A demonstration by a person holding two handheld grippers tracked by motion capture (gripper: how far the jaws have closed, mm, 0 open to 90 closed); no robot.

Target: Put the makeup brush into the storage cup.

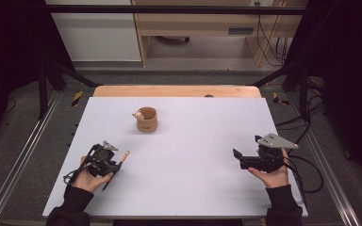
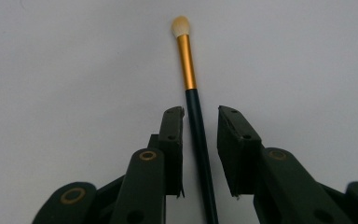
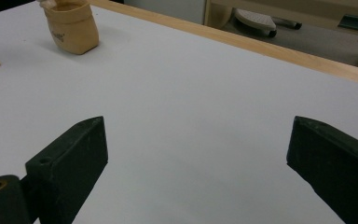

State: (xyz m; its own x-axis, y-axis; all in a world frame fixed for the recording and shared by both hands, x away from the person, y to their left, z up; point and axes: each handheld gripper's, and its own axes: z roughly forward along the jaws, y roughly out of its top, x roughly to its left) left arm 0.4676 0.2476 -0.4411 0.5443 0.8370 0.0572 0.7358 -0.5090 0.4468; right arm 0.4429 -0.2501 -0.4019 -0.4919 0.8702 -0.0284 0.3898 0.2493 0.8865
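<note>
Two claws over the desk (image 1: pixel 179 188), one brush
Left claw (image 2: pixel 200 121) loosely straddles the brush (image 2: pixel 186 60), unpinched; right claw (image 3: pixel 196 140) waits spread wide

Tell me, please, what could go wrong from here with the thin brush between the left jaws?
1. The left gripper stands open around the thin dark-handled brush with gold ferrule; a gap shows beside the handle, so lifting now would likely leave it on the white table.
2. The handle is narrow and round; it may roll or tilt when the jaws close.
</note>
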